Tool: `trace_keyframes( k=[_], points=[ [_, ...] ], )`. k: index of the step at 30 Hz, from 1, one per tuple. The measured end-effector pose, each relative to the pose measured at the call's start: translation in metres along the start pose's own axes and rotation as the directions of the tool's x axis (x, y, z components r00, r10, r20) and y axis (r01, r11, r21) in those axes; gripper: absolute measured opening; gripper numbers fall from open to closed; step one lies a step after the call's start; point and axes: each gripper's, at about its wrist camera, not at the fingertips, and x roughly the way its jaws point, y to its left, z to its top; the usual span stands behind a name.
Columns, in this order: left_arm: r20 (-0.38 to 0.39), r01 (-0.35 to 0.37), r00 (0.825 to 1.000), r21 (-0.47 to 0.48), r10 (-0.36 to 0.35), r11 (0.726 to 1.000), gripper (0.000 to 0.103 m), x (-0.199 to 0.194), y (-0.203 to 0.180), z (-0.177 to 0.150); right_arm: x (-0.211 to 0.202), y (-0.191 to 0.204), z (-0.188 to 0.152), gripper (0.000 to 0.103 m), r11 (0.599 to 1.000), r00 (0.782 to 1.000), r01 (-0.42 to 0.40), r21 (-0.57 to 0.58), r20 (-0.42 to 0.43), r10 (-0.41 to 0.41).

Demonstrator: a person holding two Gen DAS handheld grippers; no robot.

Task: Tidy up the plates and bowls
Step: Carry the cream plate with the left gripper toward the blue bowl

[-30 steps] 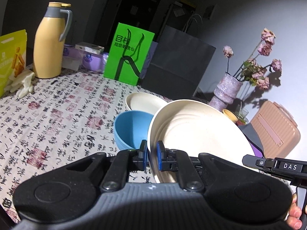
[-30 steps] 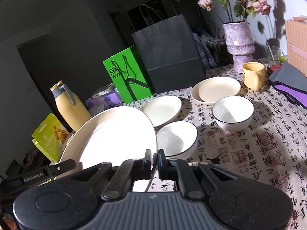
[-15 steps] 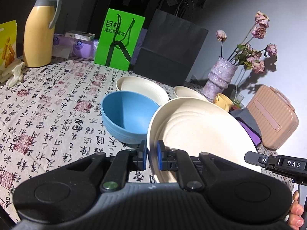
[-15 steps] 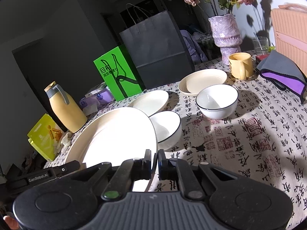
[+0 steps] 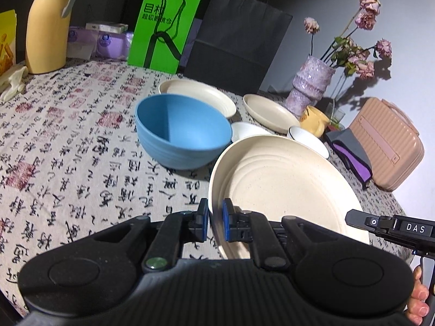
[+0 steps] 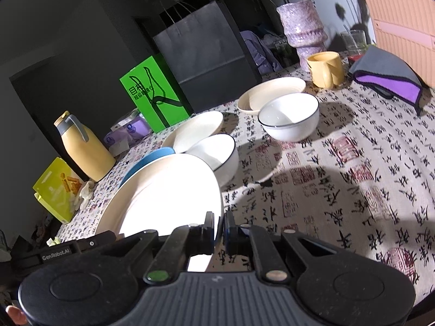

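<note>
Left gripper (image 5: 215, 222): blue pads pinched on the near left rim of the large cream plate (image 5: 282, 187); low in frame, pointing across the table.
Right gripper (image 6: 220, 231): fingers pressed onto the same plate (image 6: 165, 198) at its right rim, seen from the opposite side.
Plate pose: carried between both tools, tilted, raised above the patterned tablecloth (image 5: 68, 146).
Hands: only fingertips show, at the bottom right corner of the left view and the bottom left corner of the right view; wrists out of sight.
Blue bowl (image 5: 183, 130): upright on the cloth just beyond the held plate; in the right view only a sliver of rim (image 6: 146, 160) clears the plate.
White bowls: one (image 6: 217, 154) partly behind the plate, another (image 6: 289, 115) standing free farther off.
Cream plates: two (image 5: 198, 99) (image 5: 270, 110) flat near the black paper bag (image 5: 236, 38).
Hard to read: plate's near edge is cut off by both gripper bodies; its face is glare-washed in the right view.
</note>
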Motion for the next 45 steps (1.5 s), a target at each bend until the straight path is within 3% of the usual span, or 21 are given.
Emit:
trace_keyframes(
  k=[20,37,43,45],
  points=[
    [-0.111,-0.031,0.993,0.008,0.031,0.999,0.011,0.042,0.006,-0.028,0.036,-0.041,-0.029,0.007,0.996,0.996,0.017,0.082,-0.086,-0.010],
    [-0.132,-0.042,0.990,0.011,0.043,0.999,0.011,0.058,0.009,-0.033,0.051,-0.050,-0.034,0.007,0.996,0.995,0.020,0.088,-0.094,-0.011],
    [-0.131,-0.024,0.991,0.010,0.025,1.000,0.020,0.056,0.009,-0.035,0.046,-0.053,-0.034,0.011,0.994,0.997,-0.005,0.106,-0.077,0.014],
    [-0.117,-0.019,0.993,0.012,0.021,1.000,0.040,0.053,0.009,-0.034,0.042,-0.053,-0.034,0.015,0.995,0.998,-0.014,0.099,-0.061,0.020]
  ],
)
